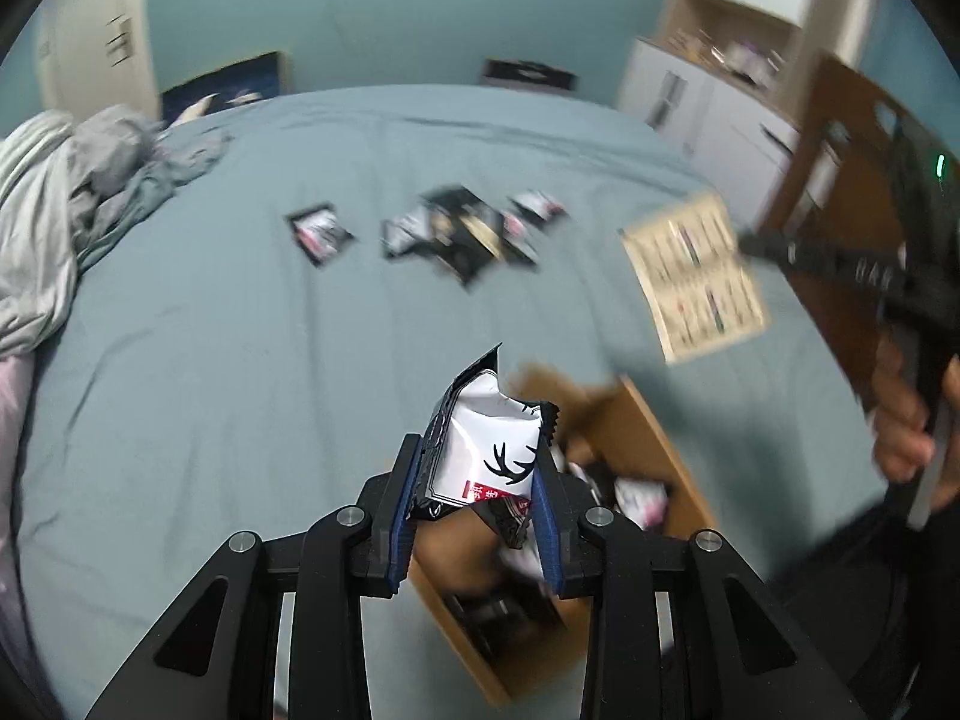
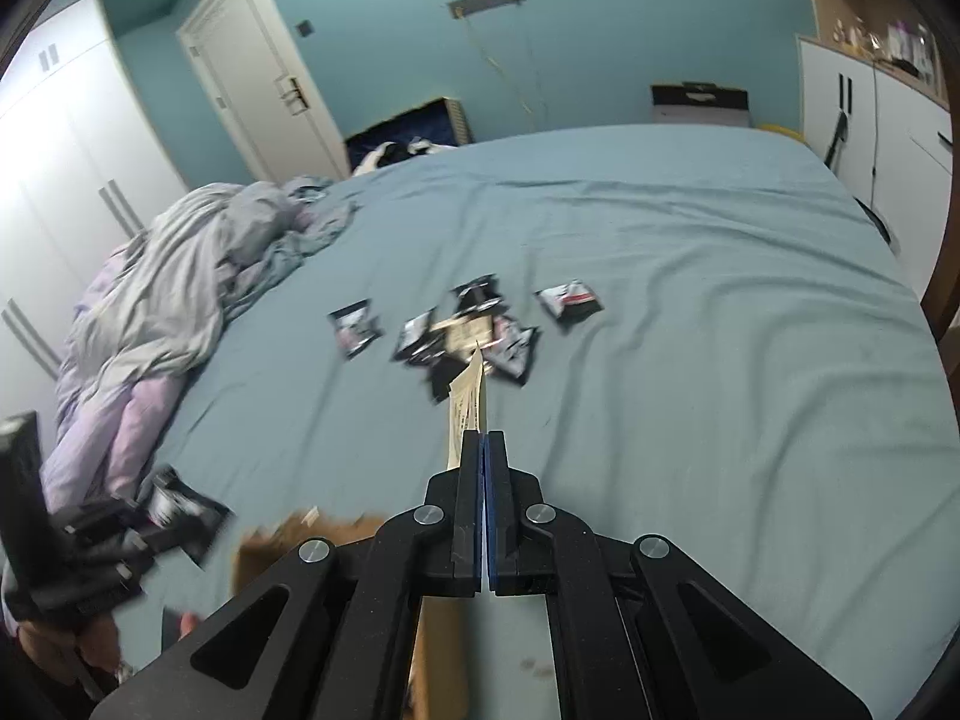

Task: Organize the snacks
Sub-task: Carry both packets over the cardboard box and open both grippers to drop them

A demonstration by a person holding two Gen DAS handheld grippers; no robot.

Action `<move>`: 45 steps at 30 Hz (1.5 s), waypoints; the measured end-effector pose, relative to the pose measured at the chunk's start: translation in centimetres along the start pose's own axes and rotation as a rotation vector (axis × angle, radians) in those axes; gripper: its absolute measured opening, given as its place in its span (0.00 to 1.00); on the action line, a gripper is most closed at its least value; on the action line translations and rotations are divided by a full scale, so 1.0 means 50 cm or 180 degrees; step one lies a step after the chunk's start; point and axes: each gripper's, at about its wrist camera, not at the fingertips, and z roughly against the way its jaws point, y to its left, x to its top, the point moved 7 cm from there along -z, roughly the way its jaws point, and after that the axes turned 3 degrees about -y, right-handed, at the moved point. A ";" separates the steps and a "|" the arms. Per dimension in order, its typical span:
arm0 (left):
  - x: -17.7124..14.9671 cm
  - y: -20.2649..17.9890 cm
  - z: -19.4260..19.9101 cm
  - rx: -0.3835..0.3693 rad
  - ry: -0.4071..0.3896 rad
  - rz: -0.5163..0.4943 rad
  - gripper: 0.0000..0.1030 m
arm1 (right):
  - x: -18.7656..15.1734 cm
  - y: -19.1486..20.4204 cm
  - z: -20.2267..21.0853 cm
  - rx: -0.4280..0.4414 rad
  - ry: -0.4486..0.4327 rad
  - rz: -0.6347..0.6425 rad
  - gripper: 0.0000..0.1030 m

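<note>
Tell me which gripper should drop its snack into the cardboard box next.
Left. The left gripper holds a black-and-white snack packet right above the open cardboard box. The right gripper pinches a beige packet out over the bed.

You can make out a black antler emblem on the white snack packet, with a red label below it carrying white characters, seemingly Chinese but too cut off to read. Print on the beige packet is blurred beyond reading.
</note>
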 end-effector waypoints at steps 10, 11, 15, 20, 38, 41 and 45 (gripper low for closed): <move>-0.021 -0.008 -0.019 0.0262 -0.0160 -0.0123 0.82 | -0.130 0.044 0.106 0.0319 -0.0096 0.0058 0.00; -0.017 0.000 -0.018 0.0319 -0.0182 -0.0113 0.82 | -0.138 0.042 0.099 0.0310 -0.0039 0.0046 0.00; -0.010 0.048 -0.009 0.0451 -0.0265 0.0188 0.82 | -0.141 0.056 0.073 0.0226 0.0058 0.0150 0.00; -0.019 0.107 -0.004 0.0560 -0.0243 0.0553 0.82 | -0.136 0.100 0.058 0.0355 0.0103 0.0300 0.00; -0.026 0.082 -0.025 0.0405 -0.0133 0.0562 0.83 | -0.130 0.035 -0.048 -0.0028 0.0856 -0.0475 0.00; -0.025 0.080 -0.026 0.0408 -0.0124 0.0542 0.83 | -0.132 0.024 -0.038 -0.0073 0.0802 -0.0547 0.00; -0.027 0.077 -0.029 0.0385 -0.0099 0.0545 0.83 | -0.139 0.032 -0.028 -0.0177 0.0753 -0.0395 0.00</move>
